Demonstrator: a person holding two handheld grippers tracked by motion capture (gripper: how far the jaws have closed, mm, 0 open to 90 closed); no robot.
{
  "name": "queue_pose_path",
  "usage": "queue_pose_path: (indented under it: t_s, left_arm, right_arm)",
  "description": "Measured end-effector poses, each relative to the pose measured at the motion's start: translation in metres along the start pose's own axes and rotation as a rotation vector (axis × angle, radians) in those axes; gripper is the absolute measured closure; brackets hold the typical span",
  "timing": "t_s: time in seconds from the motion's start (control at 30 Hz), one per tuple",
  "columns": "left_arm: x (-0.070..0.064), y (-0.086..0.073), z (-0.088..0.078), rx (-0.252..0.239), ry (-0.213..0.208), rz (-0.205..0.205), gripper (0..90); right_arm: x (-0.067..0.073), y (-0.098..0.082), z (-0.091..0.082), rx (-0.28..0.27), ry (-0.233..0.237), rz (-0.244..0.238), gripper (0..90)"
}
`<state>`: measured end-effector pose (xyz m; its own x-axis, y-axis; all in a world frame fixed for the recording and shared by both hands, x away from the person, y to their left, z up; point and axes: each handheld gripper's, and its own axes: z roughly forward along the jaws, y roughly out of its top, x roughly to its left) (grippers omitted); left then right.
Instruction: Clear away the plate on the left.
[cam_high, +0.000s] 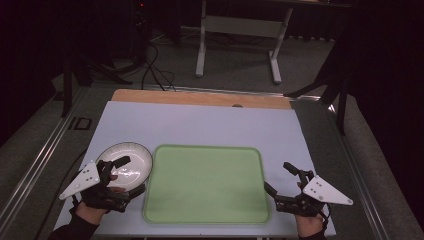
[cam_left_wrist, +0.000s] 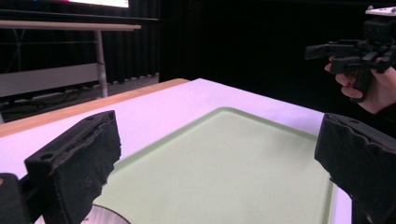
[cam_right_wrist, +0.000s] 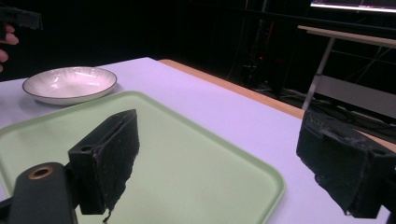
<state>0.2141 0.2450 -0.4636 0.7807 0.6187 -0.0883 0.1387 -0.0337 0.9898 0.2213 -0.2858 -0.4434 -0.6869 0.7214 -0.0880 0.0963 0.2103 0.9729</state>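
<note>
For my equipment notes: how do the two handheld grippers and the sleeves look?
Both the left gripper and the right gripper are black, each topped by a grey three-cornered plate with small dark holes. Their jaws carry thick black pads with rough, worn edges. The sleeves look dark.

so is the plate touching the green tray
Cannot tell. In the high view the plate sits right against the tray rim; in the right gripper view only a thin shadowed sliver parts them.

White shallow plate (cam_high: 129, 161) with dark rim and ribbed inner wall, upright and empty. Lies lower left of the high view, just beside the green tray's (cam_high: 207, 218) left edge.
</note>
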Motion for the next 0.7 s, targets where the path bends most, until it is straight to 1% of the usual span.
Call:
queue_pose_path:
  t_s: [0.03,0.07,0.17,0.2,0.23,0.33,0.37,0.4,0.43,0.5,0.53,0.57,0.6,0.63,0.67,0.7]
  left_arm:
    - [0.0,0.0,0.0,0.0,0.0,0.0,0.6]
    - [0.0,0.0,0.0,0.014,-0.007,-0.026,0.6]
    - [-0.002,0.001,0.0,0.02,-0.001,-0.023,0.6]
    - [-0.003,0.001,0.001,0.031,-0.006,-0.035,0.6]
    - [-0.003,0.002,0.001,0.031,-0.009,-0.038,0.6]
    - [-0.003,0.002,0.002,0.05,-0.003,-0.051,0.6]
    - [-0.003,0.002,0.002,0.061,-0.015,-0.066,0.6]
    - [-0.003,0.003,0.002,0.064,-0.014,-0.068,0.5]
    - [-0.003,0.004,0.001,0.077,-0.016,-0.065,0.6]
    - [-0.003,0.005,0.0,0.071,-0.044,-0.075,0.6]
    - [-0.003,0.006,0.0,0.079,-0.055,-0.085,0.6]
    - [-0.004,0.007,0.0,0.084,-0.058,-0.081,0.6]
    - [-0.005,0.009,-0.001,0.086,-0.072,-0.079,0.6]
    - [-0.006,0.011,-0.001,0.082,-0.092,-0.089,0.6]
    - [-0.008,0.014,-0.001,0.084,-0.092,-0.081,0.5]
    - [-0.01,0.018,-0.001,0.084,-0.104,-0.072,0.6]
  right_arm:
    - [0.0,0.0,0.0,0.0,0.005,-0.002,12.9]
    - [0.001,0.0,0.001,0.001,0.008,-0.005,12.9]
    - [0.001,0.0,0.001,0.001,0.014,-0.009,12.9]
    - [0.001,0.0,0.001,0.001,0.018,-0.011,12.9]
    - [0.0,0.0,0.001,-0.003,0.026,-0.001,12.9]
    - [-0.001,0.0,0.003,-0.001,0.029,0.001,13.0]
    - [-0.001,0.0,0.003,0.0,0.032,-0.002,13.1]
    - [-0.002,-0.001,0.005,0.003,0.037,0.0,13.1]
    - [-0.002,-0.001,0.005,0.01,0.037,0.001,13.2]
    - [-0.002,-0.001,0.006,0.01,0.037,0.002,13.2]
    - [-0.002,-0.001,0.007,0.007,0.039,0.003,13.2]
    - [-0.002,0.0,0.007,0.005,0.037,0.001,13.2]
    - [-0.002,0.0,0.007,0.005,0.037,0.001,13.2]
    - [-0.002,0.001,0.006,0.002,0.037,-0.001,13.2]
    - [-0.001,0.001,0.006,-0.002,0.036,0.0,13.2]
    - [-0.001,0.002,0.005,-0.008,0.037,-0.004,13.2]
